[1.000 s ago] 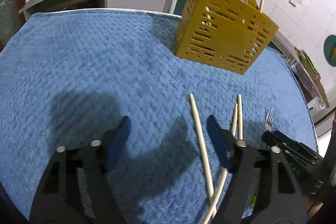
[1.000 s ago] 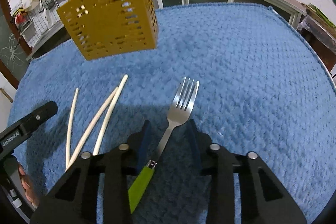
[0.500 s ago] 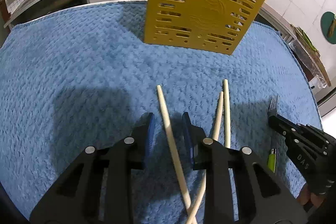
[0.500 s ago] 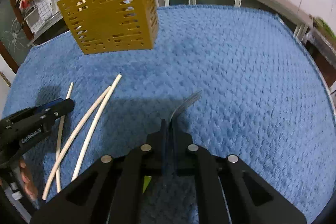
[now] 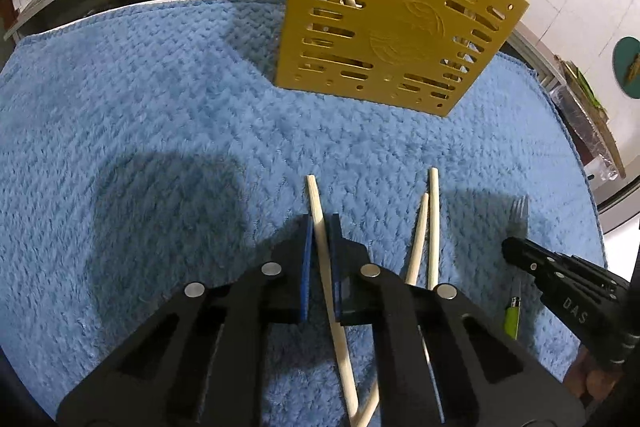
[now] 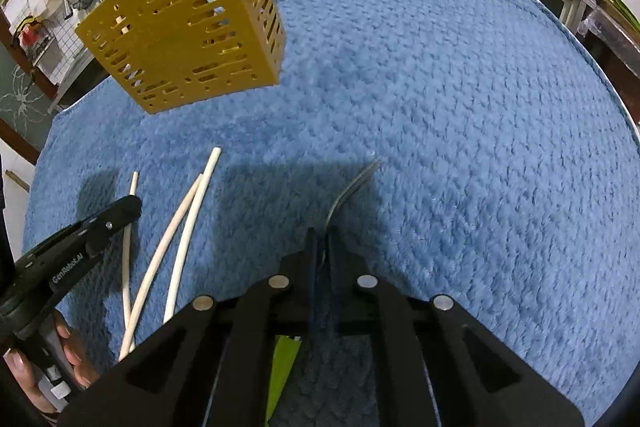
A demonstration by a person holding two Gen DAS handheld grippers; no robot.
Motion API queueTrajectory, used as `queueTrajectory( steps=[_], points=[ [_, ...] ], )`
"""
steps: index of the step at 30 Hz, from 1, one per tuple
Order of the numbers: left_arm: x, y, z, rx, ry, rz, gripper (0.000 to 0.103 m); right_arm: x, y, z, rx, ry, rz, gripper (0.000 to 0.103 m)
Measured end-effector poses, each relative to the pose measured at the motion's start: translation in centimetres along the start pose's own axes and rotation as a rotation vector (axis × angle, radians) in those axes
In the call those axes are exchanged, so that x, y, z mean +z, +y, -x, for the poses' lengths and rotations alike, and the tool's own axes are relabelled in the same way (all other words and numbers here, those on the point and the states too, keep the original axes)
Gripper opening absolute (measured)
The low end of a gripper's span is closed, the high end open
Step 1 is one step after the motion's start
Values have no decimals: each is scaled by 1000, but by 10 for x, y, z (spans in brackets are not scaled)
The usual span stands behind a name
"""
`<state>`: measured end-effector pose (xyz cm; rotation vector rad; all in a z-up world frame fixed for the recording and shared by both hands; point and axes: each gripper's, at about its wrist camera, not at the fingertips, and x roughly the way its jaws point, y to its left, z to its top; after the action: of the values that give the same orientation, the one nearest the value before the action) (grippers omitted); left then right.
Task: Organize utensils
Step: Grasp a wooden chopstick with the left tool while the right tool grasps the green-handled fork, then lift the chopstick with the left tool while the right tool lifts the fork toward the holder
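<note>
Both grippers are clamped, my left gripper (image 5: 320, 227) on a chopstick (image 5: 316, 203) and right gripper (image 6: 322, 239) on the fork (image 6: 352, 187); either thin utensil may pivot and slip when lifted.

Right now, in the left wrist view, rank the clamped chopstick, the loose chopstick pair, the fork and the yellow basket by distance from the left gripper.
1. Clamped chopstick, between the left gripper fingers.
2. Loose chopstick pair, just right.
3. Fork, far right.
4. Yellow basket, at the back.
</note>
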<state>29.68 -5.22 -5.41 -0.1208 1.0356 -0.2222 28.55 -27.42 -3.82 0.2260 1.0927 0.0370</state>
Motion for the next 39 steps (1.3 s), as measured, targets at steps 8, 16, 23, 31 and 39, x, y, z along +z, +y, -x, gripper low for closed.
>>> queueTrajectory(
  steps=[8, 16, 23, 31, 39],
  points=[
    [-7, 5, 26, -19, -72, 3, 6, -6, -7, 10, 33, -33, -2, 2],
    [-5, 4, 69, 10, -212, -43, 5, -8, -12, 33, 89, -123, -11, 2],
    [-4, 3, 102, 19, -316, -69, 5, -10, -9, 56, 126, -231, 4, 1],
    [-8, 3, 127, 20, -426, -96, 5, -13, -9, 76, 114, -360, 41, 1],
    [-2, 8, 140, 1, -503, -83, 4, -10, -3, 100, 85, -498, 95, 1]
  ],
)
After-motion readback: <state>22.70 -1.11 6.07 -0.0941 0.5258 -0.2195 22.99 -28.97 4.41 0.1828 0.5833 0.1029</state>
